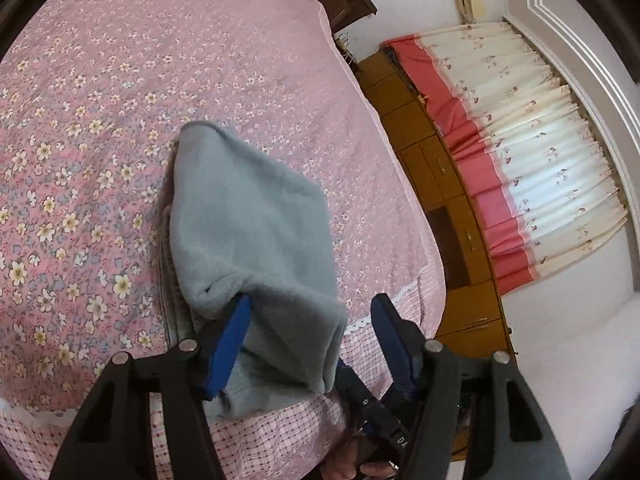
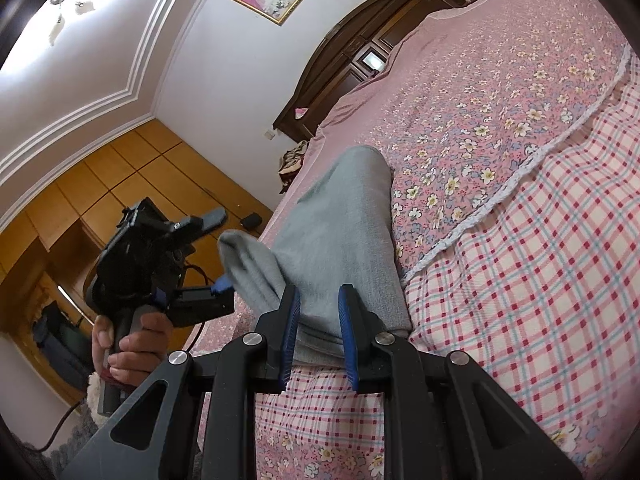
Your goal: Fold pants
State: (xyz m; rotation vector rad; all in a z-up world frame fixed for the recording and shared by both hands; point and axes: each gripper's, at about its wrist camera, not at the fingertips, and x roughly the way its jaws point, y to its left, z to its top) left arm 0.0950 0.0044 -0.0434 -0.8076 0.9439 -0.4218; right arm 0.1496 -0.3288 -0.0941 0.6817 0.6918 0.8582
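Observation:
Grey fleece pants (image 1: 248, 232) lie folded lengthwise on the pink floral bedspread (image 1: 120, 120), reaching to the bed's near edge. My left gripper (image 1: 310, 312) is open, its fingers far apart; the lifted near end of the pants drapes between them against the left pad (image 1: 232, 344). In the right wrist view the pants (image 2: 344, 232) run away from me. My right gripper (image 2: 319, 304) is open with the pants' near edge lying between its blue pads. The left gripper (image 2: 218, 286) shows there, hand-held, beside a raised fold of the pants.
The bed's checked valance (image 2: 520, 280) hangs over the near edge. A wooden headboard (image 2: 360, 40) stands at the far end. Wooden cabinets (image 1: 440, 184) and a red-and-white curtain (image 1: 540, 152) line the wall beside the bed.

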